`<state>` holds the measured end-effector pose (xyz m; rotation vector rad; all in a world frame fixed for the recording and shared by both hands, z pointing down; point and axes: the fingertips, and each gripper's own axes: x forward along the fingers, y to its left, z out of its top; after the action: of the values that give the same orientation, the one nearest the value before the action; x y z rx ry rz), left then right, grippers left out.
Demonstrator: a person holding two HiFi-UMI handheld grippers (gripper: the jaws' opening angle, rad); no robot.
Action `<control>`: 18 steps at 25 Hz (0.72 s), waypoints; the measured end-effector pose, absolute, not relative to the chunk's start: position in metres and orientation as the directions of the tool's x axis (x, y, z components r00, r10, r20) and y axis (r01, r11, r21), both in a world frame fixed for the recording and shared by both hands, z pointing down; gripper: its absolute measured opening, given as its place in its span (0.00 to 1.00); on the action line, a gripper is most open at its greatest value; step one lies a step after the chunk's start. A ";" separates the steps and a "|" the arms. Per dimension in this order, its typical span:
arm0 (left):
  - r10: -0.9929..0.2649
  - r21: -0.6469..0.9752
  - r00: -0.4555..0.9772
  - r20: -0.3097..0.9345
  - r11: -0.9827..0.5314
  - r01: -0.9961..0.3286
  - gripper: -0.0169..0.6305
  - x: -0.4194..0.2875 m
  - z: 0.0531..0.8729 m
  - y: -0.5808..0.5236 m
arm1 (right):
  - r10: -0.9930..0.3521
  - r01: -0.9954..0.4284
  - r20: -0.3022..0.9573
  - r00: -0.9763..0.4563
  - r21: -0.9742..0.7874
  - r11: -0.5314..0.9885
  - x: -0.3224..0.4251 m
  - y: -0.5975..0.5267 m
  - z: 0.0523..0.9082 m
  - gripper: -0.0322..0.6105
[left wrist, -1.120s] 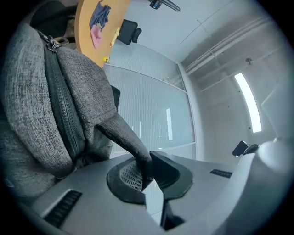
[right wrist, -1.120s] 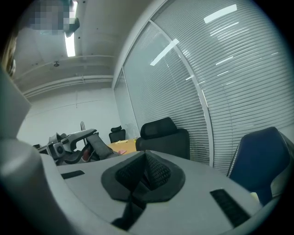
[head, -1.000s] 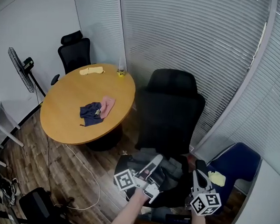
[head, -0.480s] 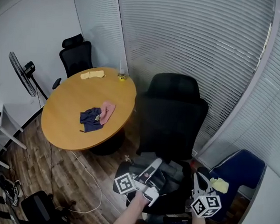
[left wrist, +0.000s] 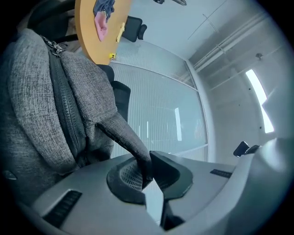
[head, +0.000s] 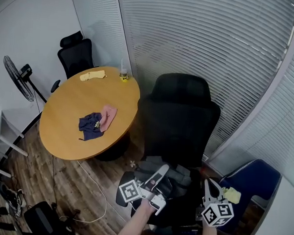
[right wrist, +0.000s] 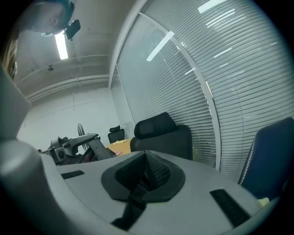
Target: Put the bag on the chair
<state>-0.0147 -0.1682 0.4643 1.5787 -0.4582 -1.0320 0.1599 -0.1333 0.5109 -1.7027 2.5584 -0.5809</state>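
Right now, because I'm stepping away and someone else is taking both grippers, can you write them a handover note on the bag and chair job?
Left gripper: fingers shut on the grey strap of the bag.
Right gripper: fingers shut on a dark strip; I cannot tell what it belongs to.
Bag: over the seat of the near black chair; unclear whether it rests there.
Done: bag is at the chair.
Left: settle it on the seat, then open both grippers.
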 end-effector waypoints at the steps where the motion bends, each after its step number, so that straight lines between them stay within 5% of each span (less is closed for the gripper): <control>1: -0.759 0.931 0.540 -0.364 -0.281 0.233 0.09 -0.014 0.467 -0.172 | -0.892 -0.888 0.194 -0.407 -0.313 0.337 0.161 -0.137 0.513 0.07; 18: -0.796 0.940 0.519 -0.313 -0.181 0.289 0.09 0.000 0.512 -0.210 | -0.879 -0.893 0.257 -0.401 -0.323 0.314 0.175 -0.171 0.542 0.07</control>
<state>0.0005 -0.2103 0.5118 1.4446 -0.4681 -1.0327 0.1746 -0.1712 0.5424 -1.7360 2.5724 -0.6679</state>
